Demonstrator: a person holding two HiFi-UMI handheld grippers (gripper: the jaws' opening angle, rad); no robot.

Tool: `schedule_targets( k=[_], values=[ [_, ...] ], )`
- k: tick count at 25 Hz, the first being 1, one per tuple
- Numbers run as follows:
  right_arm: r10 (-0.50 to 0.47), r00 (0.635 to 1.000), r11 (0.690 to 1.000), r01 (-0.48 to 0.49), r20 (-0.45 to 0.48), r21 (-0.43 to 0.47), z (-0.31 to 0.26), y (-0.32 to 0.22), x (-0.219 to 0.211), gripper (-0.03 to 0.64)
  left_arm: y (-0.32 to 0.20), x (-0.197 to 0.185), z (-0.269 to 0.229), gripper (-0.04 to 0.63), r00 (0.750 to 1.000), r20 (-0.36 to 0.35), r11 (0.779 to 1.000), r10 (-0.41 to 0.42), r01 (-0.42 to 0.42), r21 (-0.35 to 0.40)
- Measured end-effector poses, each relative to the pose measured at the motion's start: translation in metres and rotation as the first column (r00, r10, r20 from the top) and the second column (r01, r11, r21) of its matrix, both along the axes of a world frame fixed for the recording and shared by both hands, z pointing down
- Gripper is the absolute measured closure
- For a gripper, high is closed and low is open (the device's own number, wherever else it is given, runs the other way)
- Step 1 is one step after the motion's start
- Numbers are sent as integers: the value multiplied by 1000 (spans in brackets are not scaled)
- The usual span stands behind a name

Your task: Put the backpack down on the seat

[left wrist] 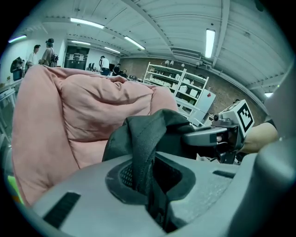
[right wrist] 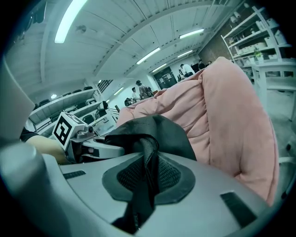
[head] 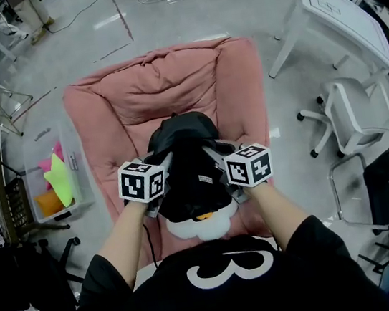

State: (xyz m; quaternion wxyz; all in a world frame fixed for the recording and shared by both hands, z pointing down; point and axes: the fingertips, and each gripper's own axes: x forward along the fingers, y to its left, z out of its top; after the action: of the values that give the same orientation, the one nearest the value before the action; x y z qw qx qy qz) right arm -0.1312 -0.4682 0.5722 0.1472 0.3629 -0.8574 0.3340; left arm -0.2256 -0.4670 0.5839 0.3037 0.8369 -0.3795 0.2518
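A black backpack with a white bottom hangs over the front of a pink cushioned seat. My left gripper is shut on the backpack's left strap, and my right gripper is shut on its right strap. In each gripper view the black webbing runs down between the closed jaws, with the bag's dark top just beyond and the pink cushion behind it. The other gripper shows across the bag in the left gripper view. Whether the bag rests on the seat is hidden.
A clear bin with bright toys stands left of the seat. A white office chair and a white table are to the right. Dark chairs crowd the near left. People stand far back by shelving.
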Motion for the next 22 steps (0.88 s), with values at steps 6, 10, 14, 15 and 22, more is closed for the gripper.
schedule_targets(
  k=[6,10,14,15,22],
  values=[
    [17,1000,1000,-17,6,-4,6,-9,-1,485,-11,1,8,457,1000,-18,1000,-2,2,-4],
    [10,1000,1000,-10,-16,-2,9,-4,6,415,-14,-3,16,311,999,7,999,-32,33,-3],
    [16,1000,1000,-16,-18,-10,6,4,15,388,-12,-26,25,287,994,42,994,-103,104,-20],
    [24,1000,999,-23,8,-22,2,8,18,388,-8,-29,26,285,993,35,993,-116,117,-26],
    [10,996,1000,-8,83,-28,-38,43,29,390,40,-18,9,285,986,-48,986,-162,159,-55]
  ],
)
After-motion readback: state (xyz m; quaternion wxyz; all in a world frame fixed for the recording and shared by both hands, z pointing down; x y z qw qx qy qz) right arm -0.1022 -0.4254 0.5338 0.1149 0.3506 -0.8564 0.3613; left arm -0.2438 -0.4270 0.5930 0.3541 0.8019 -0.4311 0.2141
